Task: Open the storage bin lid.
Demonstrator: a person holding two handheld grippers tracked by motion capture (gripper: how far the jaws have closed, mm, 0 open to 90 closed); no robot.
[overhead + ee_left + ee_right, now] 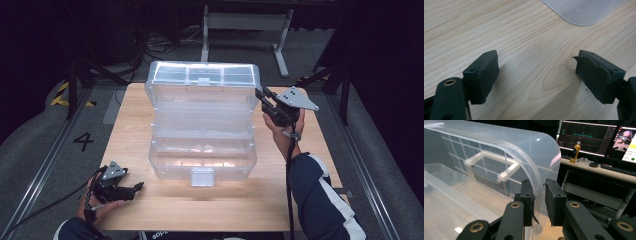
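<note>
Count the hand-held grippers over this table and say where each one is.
2. The left hand-held gripper lies low at the table's near left corner, jaws open over bare wood. The right hand-held gripper is raised at the clear box's lid, jaws around its right edge.

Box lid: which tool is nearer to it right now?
Right. The right tool has its jaws around the raised lid edge of the clear box. The left tool lies open over the table, off the box's front left corner.

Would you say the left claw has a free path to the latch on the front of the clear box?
Probably yes: the left claw is open over bare table, and nothing lies between it and the latch.
</note>
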